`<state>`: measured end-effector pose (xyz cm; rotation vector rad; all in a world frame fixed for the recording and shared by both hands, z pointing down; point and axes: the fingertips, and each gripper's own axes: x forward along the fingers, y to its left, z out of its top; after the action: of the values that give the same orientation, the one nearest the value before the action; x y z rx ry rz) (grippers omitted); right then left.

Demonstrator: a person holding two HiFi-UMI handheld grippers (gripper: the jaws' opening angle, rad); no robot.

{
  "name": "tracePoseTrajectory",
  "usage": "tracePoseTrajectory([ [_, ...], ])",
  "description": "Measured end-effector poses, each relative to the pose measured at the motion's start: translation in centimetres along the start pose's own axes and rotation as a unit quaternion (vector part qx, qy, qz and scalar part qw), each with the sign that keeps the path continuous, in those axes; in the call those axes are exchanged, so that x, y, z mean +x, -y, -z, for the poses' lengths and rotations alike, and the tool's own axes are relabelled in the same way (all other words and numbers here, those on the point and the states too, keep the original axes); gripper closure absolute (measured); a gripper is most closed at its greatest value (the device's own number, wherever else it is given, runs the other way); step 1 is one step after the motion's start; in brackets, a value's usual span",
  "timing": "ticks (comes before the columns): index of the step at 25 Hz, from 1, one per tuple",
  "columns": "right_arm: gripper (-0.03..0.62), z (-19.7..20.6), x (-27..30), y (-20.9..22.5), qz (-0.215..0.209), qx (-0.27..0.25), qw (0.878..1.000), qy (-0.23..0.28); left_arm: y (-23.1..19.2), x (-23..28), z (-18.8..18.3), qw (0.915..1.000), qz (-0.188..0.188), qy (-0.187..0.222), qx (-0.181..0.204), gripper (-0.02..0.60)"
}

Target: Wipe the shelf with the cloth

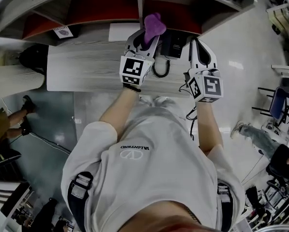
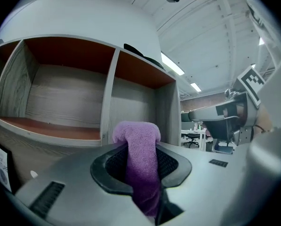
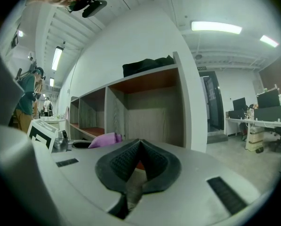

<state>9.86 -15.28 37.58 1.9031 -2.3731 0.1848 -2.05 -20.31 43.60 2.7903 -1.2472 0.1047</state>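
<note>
Left tongs [image 2: 142, 166] clamping purple cloth [image 2: 137, 134], right tongs [image 3: 139, 161] closed, empty

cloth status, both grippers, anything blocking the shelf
Left gripper shut on purple cloth, held up before the shelf. Right gripper shut, empty. Black device and cable on desktop between grippers.

White sheet [image 1: 123, 31] on grey wood-grain table [image 1: 81, 64]; office chair [image 2: 193, 140] beyond.
</note>
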Motion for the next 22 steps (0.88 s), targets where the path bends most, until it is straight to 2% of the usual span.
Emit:
tracePoseTrajectory([
  [8,0.594,1.1,1.9,1.8,-0.029,0.000,1.000,-0.011,-0.9,2.5,1.1,0.9992,-0.038,-0.011,-0.003,0.479],
  [16,0.594,2.4,5.1,1.7,-0.067,0.003,0.997,-0.023,-2.2,4.1,1.9,0.9973,-0.071,-0.020,-0.001,0.479],
  [22,0.593,3.7,6.3,2.1,-0.080,0.013,0.996,-0.034,-3.0,4.7,3.3,0.9950,-0.094,-0.032,-0.009,0.479],
])
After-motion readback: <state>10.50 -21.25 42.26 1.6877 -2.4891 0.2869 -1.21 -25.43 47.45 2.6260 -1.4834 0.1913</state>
